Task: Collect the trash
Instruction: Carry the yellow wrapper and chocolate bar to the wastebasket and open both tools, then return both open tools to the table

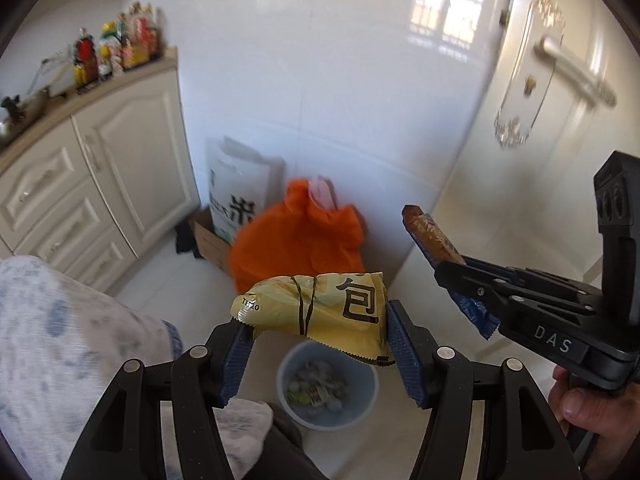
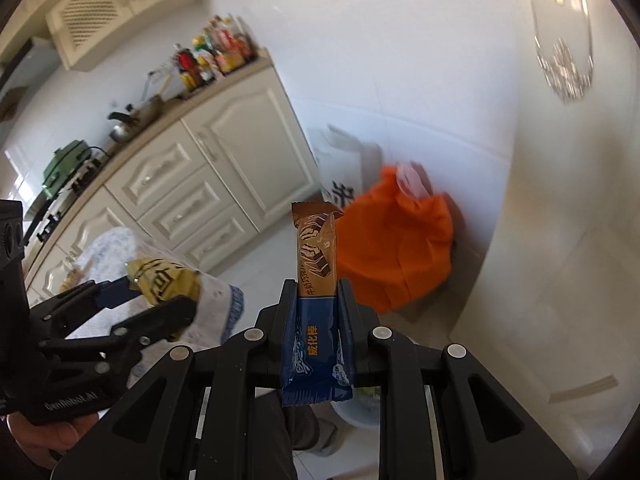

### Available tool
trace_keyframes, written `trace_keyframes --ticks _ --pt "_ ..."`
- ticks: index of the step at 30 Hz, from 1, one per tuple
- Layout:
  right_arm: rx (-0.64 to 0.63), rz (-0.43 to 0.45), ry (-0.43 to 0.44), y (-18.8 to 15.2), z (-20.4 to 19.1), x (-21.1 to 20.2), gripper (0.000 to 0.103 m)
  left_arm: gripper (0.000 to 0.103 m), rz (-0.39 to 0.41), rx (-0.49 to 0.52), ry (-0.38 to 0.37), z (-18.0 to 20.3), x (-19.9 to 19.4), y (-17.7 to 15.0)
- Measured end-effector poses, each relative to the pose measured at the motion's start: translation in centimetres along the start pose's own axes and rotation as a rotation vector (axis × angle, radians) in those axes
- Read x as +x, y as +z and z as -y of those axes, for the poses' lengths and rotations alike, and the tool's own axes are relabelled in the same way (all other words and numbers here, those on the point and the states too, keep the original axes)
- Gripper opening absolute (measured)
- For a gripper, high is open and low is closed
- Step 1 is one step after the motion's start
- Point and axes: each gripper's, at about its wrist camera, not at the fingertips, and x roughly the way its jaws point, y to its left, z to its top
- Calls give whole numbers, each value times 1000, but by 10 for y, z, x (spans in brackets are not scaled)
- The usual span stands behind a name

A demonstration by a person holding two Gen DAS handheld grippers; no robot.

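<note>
My left gripper (image 1: 316,320) is shut on a yellow snack wrapper (image 1: 316,308), held in the air directly above a pale blue trash bin (image 1: 328,386) that holds crumpled trash. My right gripper (image 2: 318,296) is shut on a brown and blue wafer bar wrapper (image 2: 316,280), which stands upright between the pads. In the left wrist view the right gripper (image 1: 444,258) and its wrapper (image 1: 432,236) hang to the right of the bin. In the right wrist view the left gripper (image 2: 132,284) with the yellow wrapper (image 2: 168,284) is at the left, and only the bin's rim (image 2: 356,416) shows.
An orange plastic bag (image 1: 300,236) sits on the floor by the tiled wall, with a white paper bag (image 1: 236,188) and a cardboard box (image 1: 208,240) beside it. Cream cabinets (image 1: 100,184) with bottles (image 1: 116,48) on top stand at the left. A white door (image 1: 560,100) is at the right.
</note>
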Motion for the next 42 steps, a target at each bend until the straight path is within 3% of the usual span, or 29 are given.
trace_keyframes --ticks 7,15,17,20,21,22,28,36,42 --pt "69 -67 -20 -12 29 28 19 59 -125 16 -24 11 81 25" --pt "128 -142 -31 -25 51 63 26 67 -229 52 -20 20 135 31" --pt "146 -150 -44 -28 56 67 59 81 -227 66 1 22 139 33" --pt "182 -137 -55 -31 59 64 91 96 -203 71 40 21 138 35" --pt "188 -134 -59 -31 59 64 96 98 -197 72 57 21 136 35" --pt "196 -129 -70 -31 60 62 103 99 -186 73 73 21 135 39" --pt "207 -112 -96 -24 55 51 103 102 -103 64 111 22 99 32" --pt "137 -56 -62 -7 16 23 103 102 36 -8 131 3 14 16" --pt "65 -5 -13 8 -30 0 103 102 148 -72 162 -27 -69 -15"
